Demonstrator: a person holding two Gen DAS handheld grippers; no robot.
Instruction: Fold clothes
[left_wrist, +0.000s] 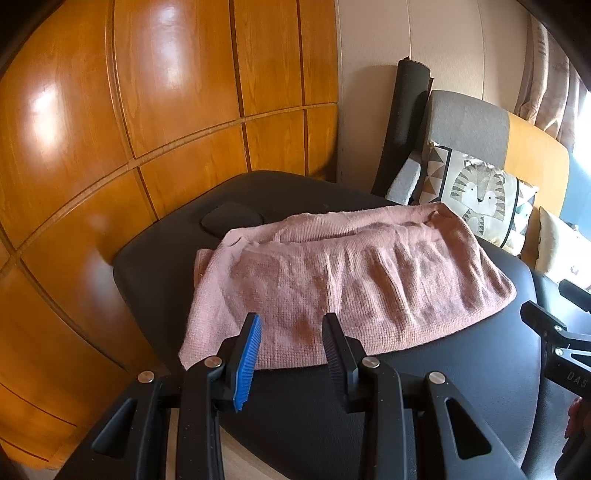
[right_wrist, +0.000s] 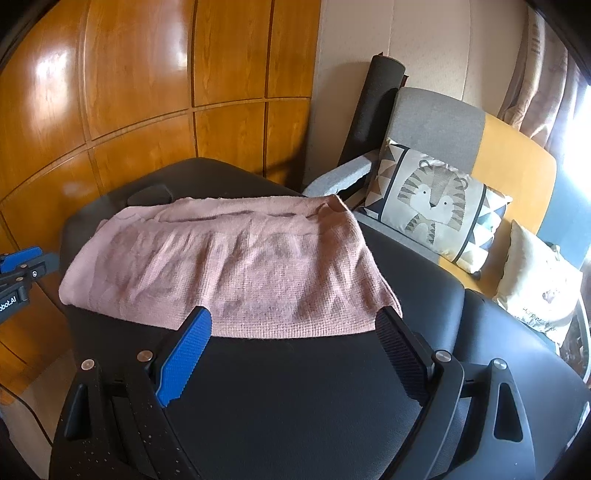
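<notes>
Both wrist views angled down, close, sharing pink garment (left_wrist: 332, 280) on black table (right_wrist: 295, 387)

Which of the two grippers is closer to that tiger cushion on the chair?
Right. The right gripper sits at the pink garment's near edge on the side toward the tiger cushion; the left gripper sits farther away.

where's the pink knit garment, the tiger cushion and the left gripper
pink knit garment (left_wrist: 332, 280), left wrist view, middle of the cloth
tiger cushion (right_wrist: 428, 203), right wrist view, tiger's face
left gripper (left_wrist: 291, 328), left wrist view, gap between fingertips
</notes>
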